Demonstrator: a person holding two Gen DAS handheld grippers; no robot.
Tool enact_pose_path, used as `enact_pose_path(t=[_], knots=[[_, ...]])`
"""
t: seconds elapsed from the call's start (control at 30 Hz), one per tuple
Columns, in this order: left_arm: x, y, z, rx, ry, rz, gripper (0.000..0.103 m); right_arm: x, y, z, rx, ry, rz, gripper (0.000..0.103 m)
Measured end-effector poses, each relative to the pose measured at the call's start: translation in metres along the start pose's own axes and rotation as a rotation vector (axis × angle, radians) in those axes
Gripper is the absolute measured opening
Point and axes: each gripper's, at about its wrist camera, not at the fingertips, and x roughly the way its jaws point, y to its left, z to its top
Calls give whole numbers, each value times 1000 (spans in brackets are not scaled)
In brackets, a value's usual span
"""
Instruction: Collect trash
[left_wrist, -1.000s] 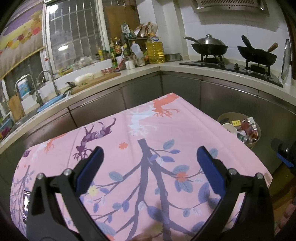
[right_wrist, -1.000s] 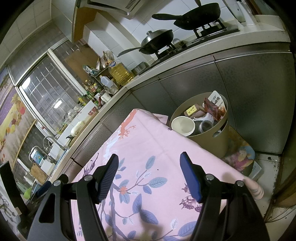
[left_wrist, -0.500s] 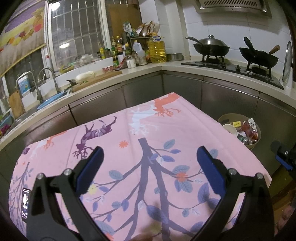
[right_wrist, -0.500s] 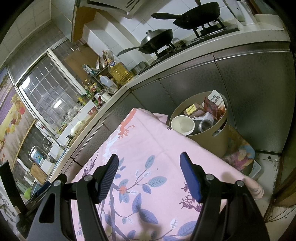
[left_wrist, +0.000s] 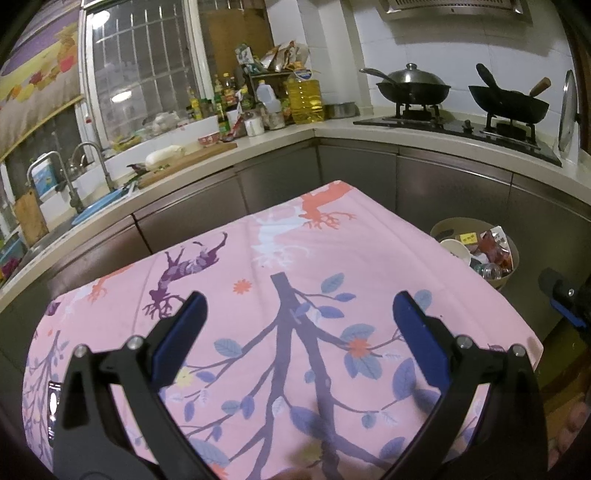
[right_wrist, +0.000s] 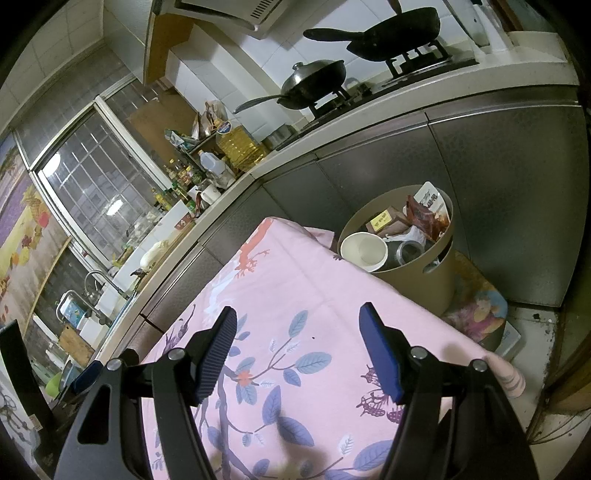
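Note:
A tan round bin (right_wrist: 417, 273) stands on the floor past the table's far right corner, holding a white paper cup (right_wrist: 364, 251), a can, a red wrapper (right_wrist: 424, 216) and other trash; it also shows in the left wrist view (left_wrist: 508, 275). A pink tablecloth with leaves and branches (left_wrist: 295, 295) covers the table (right_wrist: 295, 295). My left gripper (left_wrist: 295, 314) is open and empty above the cloth. My right gripper (right_wrist: 297, 332) is open and empty above the cloth, near its right edge. I see no loose trash on the cloth.
Steel kitchen cabinets (left_wrist: 354, 177) and a counter wrap the far and right sides. Two woks (left_wrist: 413, 86) sit on the stove. Bottles and an oil jug (left_wrist: 304, 98) crowd the corner. A sink (left_wrist: 85, 218) is at left. A patterned mat (right_wrist: 476, 314) lies beside the bin.
The left wrist view has tilted up slightly. The right gripper has not moved. Both grippers stay open.

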Motion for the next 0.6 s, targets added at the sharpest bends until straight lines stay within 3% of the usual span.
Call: enact_pose_path(t=[0.6], knots=[[7, -6, 1, 19, 16, -11, 97, 0, 0, 2, 1, 0, -1, 66]])
